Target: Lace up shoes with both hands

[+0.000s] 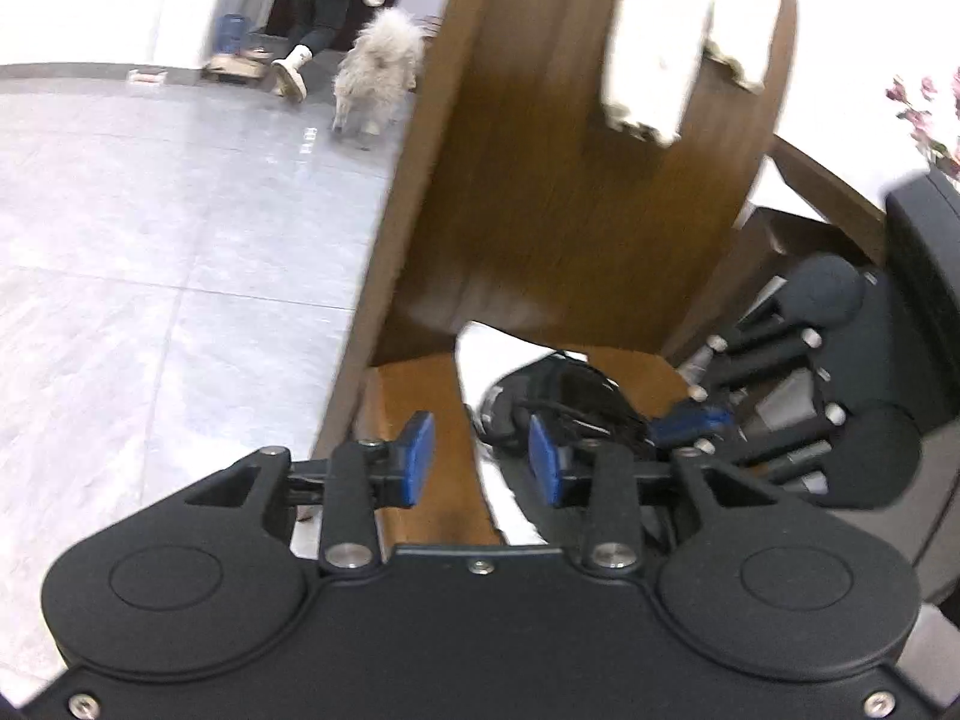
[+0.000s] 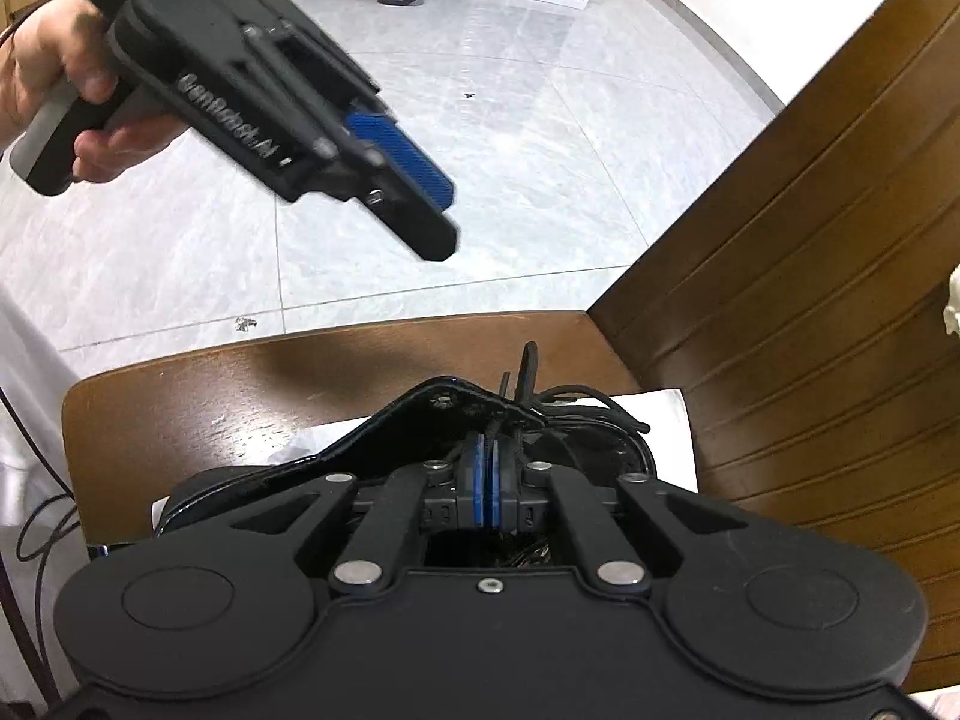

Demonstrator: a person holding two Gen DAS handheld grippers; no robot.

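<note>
Pointing steeply down, right tongs point(image 2: 487, 489) clamp a black lace point(image 2: 493, 429); left tongs point(image 1: 482, 459) hover apart, empty.

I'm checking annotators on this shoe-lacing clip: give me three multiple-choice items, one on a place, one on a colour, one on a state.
1. Where does the shoe sit?
A. on the floor
B. on white paper on the chair seat
C. in a box

2. What colour are the gripper pads?
A. red
B. green
C. blue

3. How does the left gripper stand?
A. open, holding nothing
B. shut on the shoe
C. shut on a cup

Answers:
1 B: white paper shows under the shoe on the brown chair seat.
2 C: both views show blue pads.
3 A: its pads stand apart, empty; the right gripper is shut at the laces.
</note>
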